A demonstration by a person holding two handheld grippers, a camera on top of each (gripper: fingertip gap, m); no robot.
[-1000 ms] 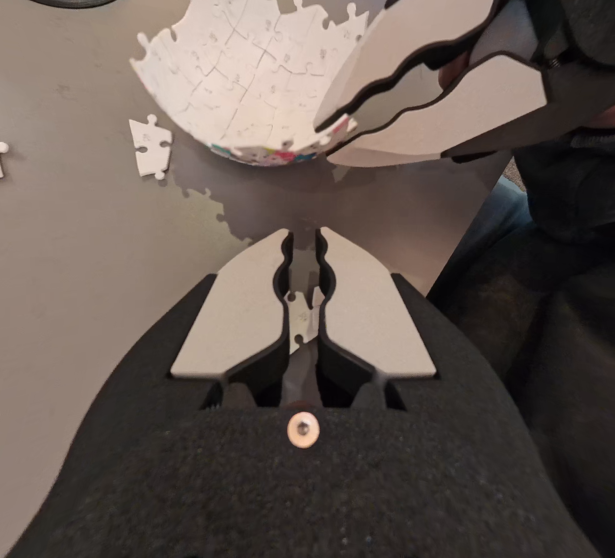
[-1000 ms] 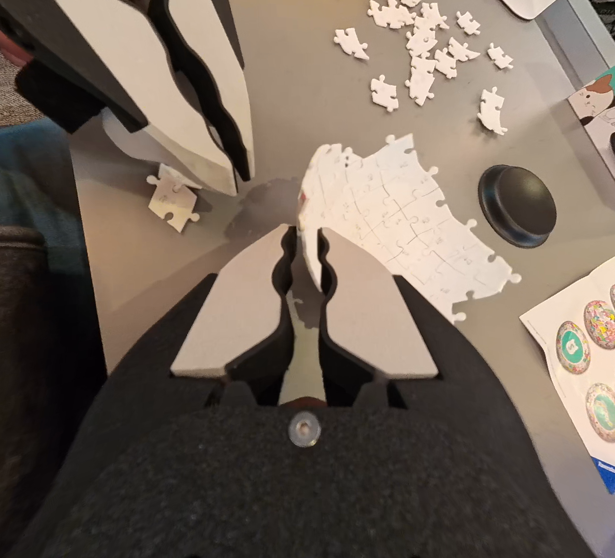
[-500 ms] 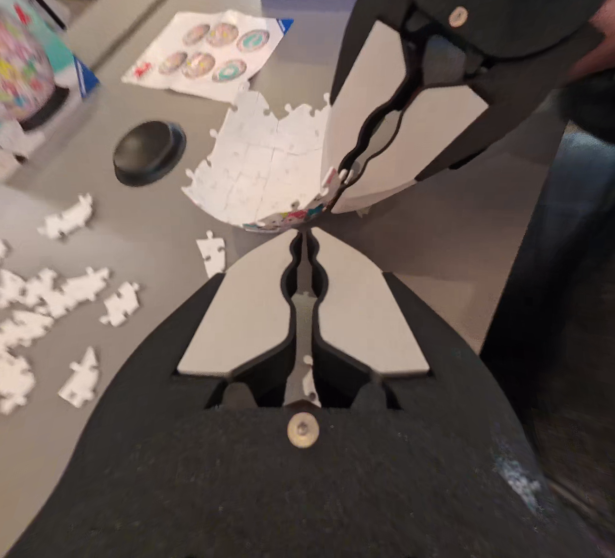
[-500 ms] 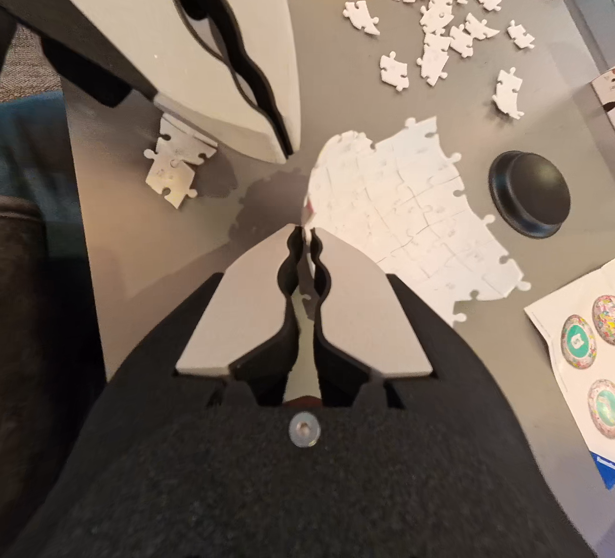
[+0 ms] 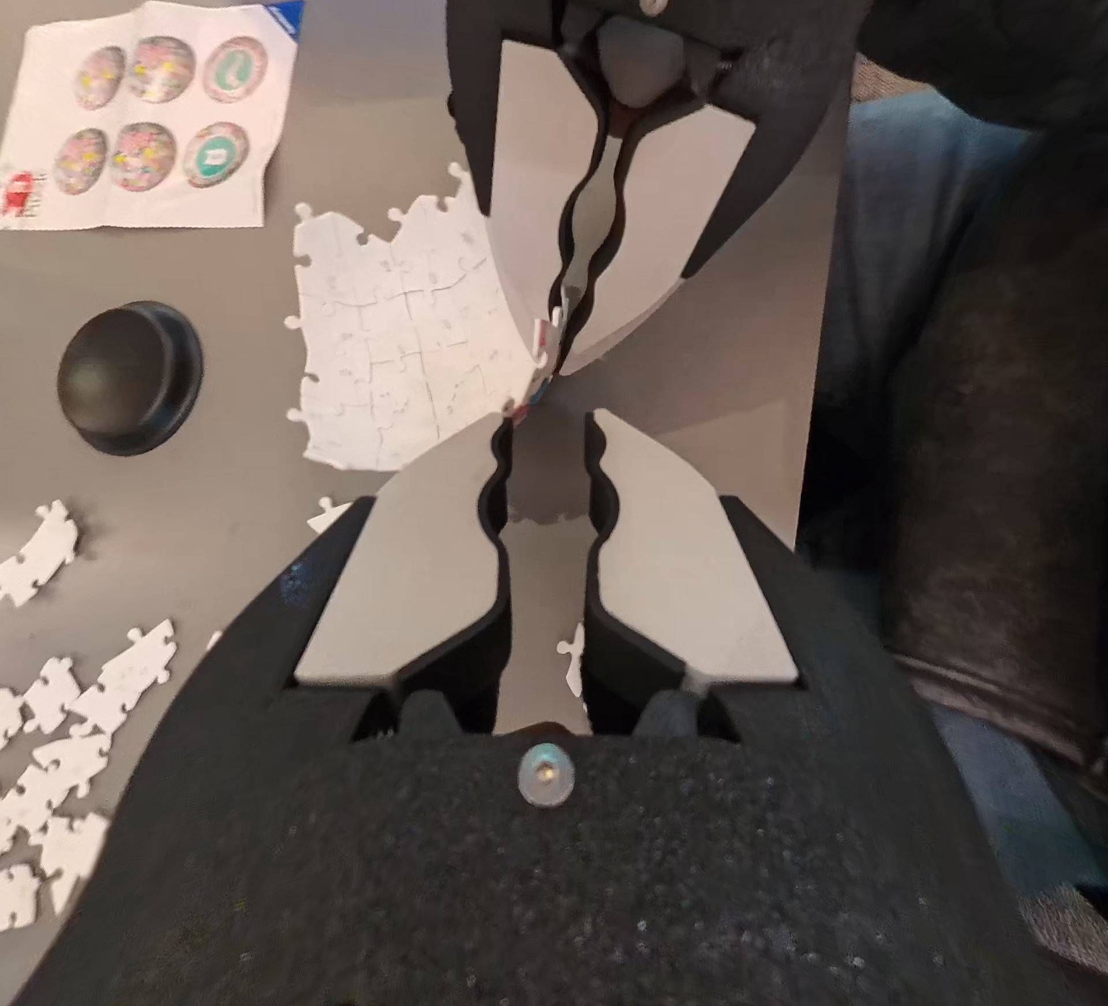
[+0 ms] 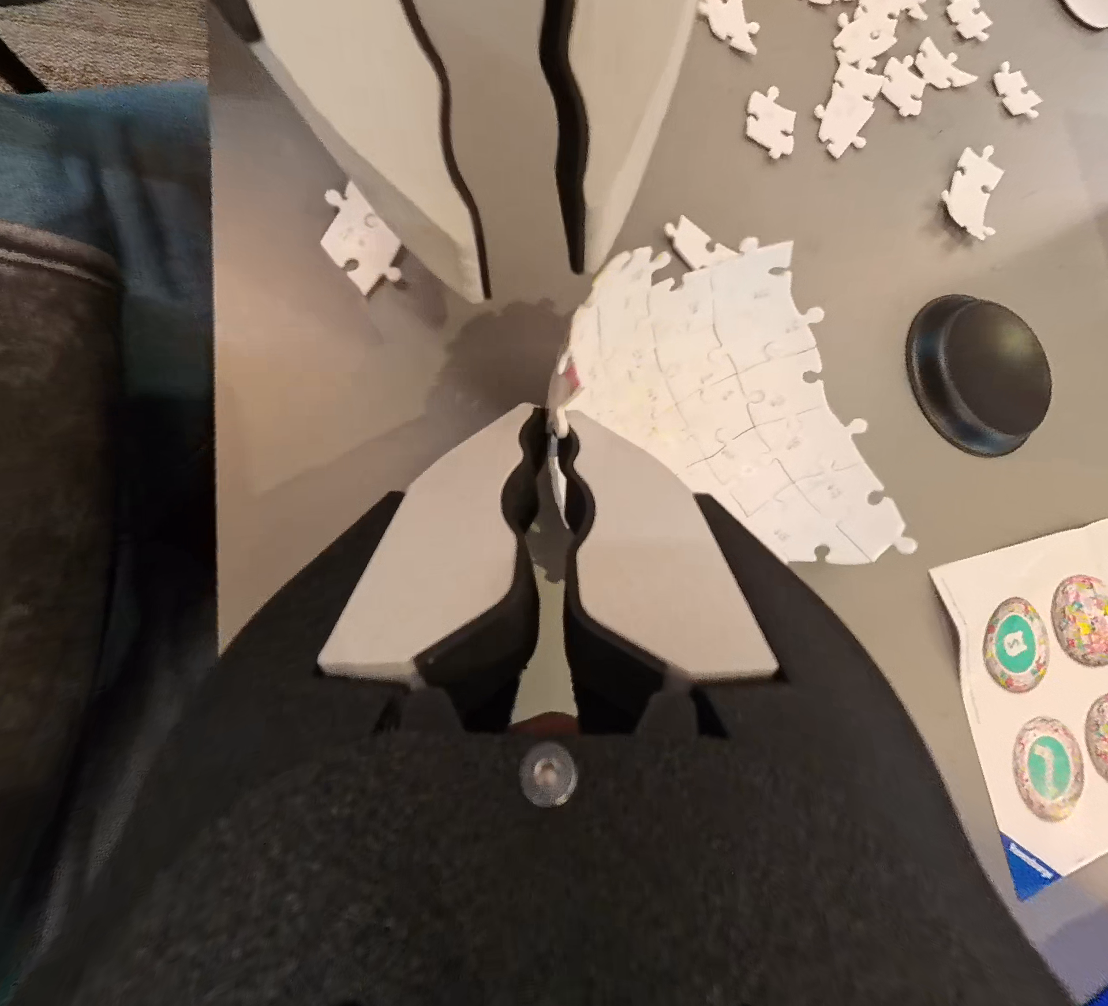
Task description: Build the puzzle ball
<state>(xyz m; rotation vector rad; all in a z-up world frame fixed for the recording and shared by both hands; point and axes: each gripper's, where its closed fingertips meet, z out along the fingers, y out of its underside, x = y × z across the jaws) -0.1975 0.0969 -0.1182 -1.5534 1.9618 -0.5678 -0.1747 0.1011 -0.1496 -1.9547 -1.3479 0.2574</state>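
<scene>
Gripping the shell's edge, one gripper clamped, one parted

Pinching the near edge of the half-built puzzle shell, the right gripper has its jaws drawn together on the thin curved rim, a sliver of which shows between them in the right wrist view. From the left wrist view the same gripper comes down from 12 o'clock, its tips closed on the shell's right-hand edge, where a little colour shows on the printed outer face. The left gripper has its jaws apart with nothing between them; its left fingertip sits just beside the shell's lower corner, though whether it touches cannot be told. In the right wrist view the left gripper reaches in from 12 o'clock, its tips close above the shell's upper edge.

The shell lies white side up on the grey table. A single piece lies at 10 o'clock of the right gripper's tips. Loose pieces are scattered at 1 o'clock, well apart. A black round stand sits at 3 o'clock beside the shell, and a printed sheet with round pictures lies at 4 o'clock.
</scene>
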